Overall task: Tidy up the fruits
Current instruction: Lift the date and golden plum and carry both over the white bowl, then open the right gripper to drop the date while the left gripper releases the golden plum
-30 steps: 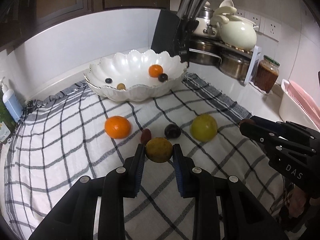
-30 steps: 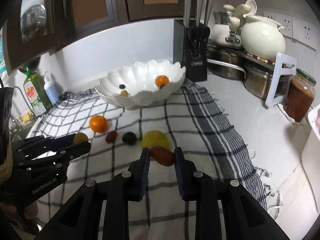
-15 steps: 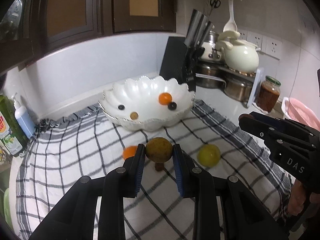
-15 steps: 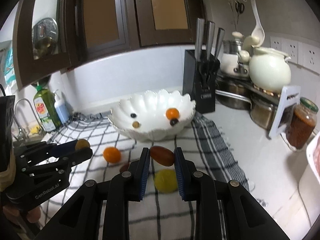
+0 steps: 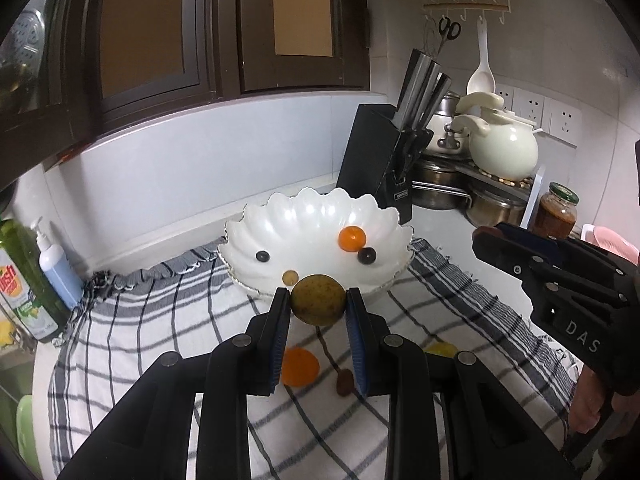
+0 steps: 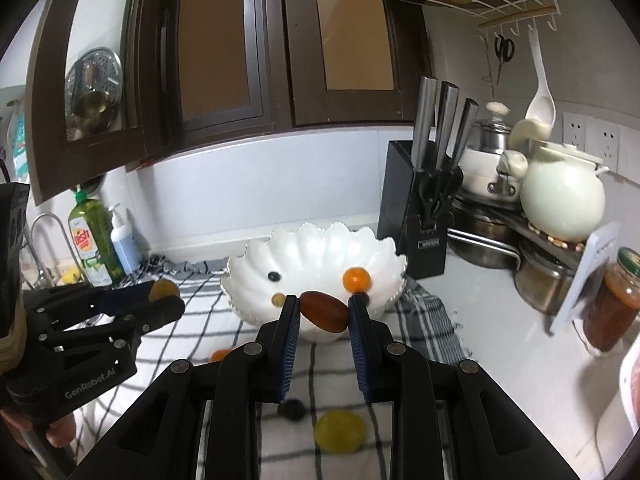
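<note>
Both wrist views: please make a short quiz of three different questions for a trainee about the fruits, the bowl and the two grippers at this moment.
1. True or false: the left gripper is shut on a round brownish-green fruit.
2. Multiple choice: what does the right gripper hold? A) an orange B) an oval reddish-brown fruit C) nothing
3. Short answer: how many fruits lie inside the white scalloped bowl?

Key
1. True; both pads press its sides.
2. B; the oval reddish-brown fruit sits tilted between the pads.
3. Four: a small orange, two dark berries, and a small tan fruit.
</note>
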Demonstrator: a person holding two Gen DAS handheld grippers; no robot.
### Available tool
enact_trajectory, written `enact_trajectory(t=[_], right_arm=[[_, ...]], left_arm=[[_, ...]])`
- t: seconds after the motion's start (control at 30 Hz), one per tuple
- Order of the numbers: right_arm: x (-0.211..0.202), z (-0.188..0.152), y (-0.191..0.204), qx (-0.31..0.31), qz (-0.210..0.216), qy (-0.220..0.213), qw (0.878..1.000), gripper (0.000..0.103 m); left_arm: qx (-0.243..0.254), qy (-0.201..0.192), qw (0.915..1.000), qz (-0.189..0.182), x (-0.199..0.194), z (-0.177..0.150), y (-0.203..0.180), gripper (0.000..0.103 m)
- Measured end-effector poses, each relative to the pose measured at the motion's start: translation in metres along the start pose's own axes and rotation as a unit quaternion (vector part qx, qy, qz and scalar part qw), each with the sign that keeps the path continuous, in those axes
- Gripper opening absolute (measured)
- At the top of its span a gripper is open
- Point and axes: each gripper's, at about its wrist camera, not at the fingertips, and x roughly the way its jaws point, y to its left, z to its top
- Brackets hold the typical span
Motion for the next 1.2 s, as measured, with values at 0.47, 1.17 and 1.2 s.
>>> enact_trajectory(t=[0.47,1.17,1.2], right_arm=[[0.050,0.042,-0.004,-0.012,0.003,0.000,1.000,0.026],[0.163,0.075,-0.029,0.004,-0.007,0.101,0.995,0.026],[0.170,0.074,-0.030,0.004,-0.008,0.110,0.994,0.026]], left_arm=[[-0.007,-0.025,0.9997,0.002,0.031,0.047,0.019,0.028],[-0.014,0.061,0.9977,-0.025,0.139,0.108,0.030,0.028],[-0.015,0.070,0.9971,-0.024,0.148,0.109,0.031,0.028]])
